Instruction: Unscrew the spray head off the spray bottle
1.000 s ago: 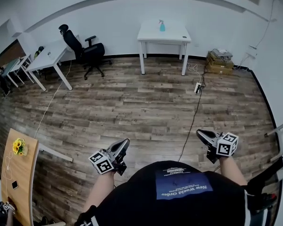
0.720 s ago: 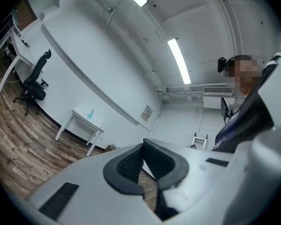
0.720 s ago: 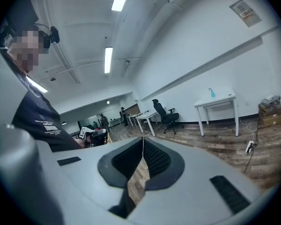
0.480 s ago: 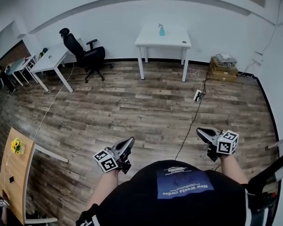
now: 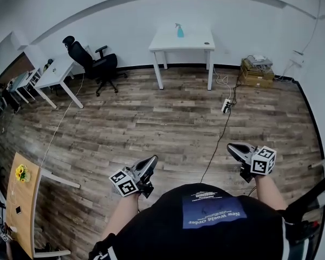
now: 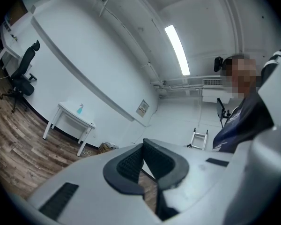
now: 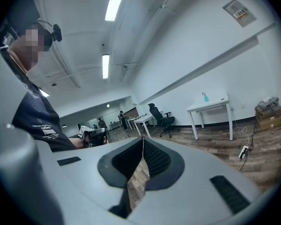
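Left gripper (image 5: 151,160): jaws pressed together with nothing between them; held low in front of the person's body, at the left, tips toward the far wall
Right gripper (image 5: 231,147): jaws closed tight on each other, empty; held low at the right, level with the other gripper and well apart from it
Spray bottle (image 5: 179,31): pale blue, upright on the white table, near its back edge; well apart from both grippers, with the whole floor between
Spray head (image 5: 178,25): on top of the bottle; too small to tell more
White table (image 5: 197,37): stands against the far white wall, four legs on the wooden floor (image 5: 151,118)
Office chair (image 5: 93,63): black, left of the table, just beside a white desk (image 5: 57,69)
Cardboard boxes (image 5: 255,69): stacked on the floor against the wall, right of the table
Power strip (image 5: 226,106): on the floor near the table's right front leg; a dark cable (image 5: 215,148) runs from it toward the person
Yellow flowers (image 5: 21,172): on a wooden tabletop at the lower left edge
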{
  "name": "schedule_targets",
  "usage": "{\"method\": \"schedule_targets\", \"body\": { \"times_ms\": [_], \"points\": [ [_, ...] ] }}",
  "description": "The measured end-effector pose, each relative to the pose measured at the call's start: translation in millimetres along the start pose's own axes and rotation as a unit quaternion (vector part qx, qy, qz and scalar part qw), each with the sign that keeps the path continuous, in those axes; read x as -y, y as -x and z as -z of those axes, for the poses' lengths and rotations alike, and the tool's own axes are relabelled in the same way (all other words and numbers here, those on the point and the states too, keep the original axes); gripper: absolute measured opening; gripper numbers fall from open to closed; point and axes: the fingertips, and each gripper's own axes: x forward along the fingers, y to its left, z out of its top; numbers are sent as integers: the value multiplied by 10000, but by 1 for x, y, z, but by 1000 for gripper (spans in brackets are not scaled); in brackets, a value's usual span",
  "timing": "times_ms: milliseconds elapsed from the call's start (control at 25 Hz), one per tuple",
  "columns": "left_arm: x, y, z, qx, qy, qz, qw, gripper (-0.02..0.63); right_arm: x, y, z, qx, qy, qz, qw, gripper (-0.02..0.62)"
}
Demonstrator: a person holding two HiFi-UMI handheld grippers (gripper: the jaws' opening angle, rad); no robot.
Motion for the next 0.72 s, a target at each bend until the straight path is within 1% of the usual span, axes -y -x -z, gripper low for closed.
{"method": "schedule_targets", "body": {
  "times_ms": [160, 320, 400, 600, 720],
  "points": [
    [-11, -7, 0, -40, 21, 24, 10000, 2, 11, -6, 1, -41, -52, 70, 10000, -2],
    [-42, -5, -8, 22, 152, -2, 9999, 2, 18, -25, -1, -74, -65, 169, 9998, -2],
    [-56, -7, -16, 19, 167, 69, 9998, 2, 21, -38, -5, -76, -47, 222, 9997, -2],
    [-104, -3, -49, 12, 160, 316, 9994, 2, 17, -87, -27, 21, 105, 383, 9992, -2],
    [-135, 4, -76, -57, 54, 412, 9991, 2, 10, -119, -42, 117, 240, 410, 9988, -2]
  ]
}}
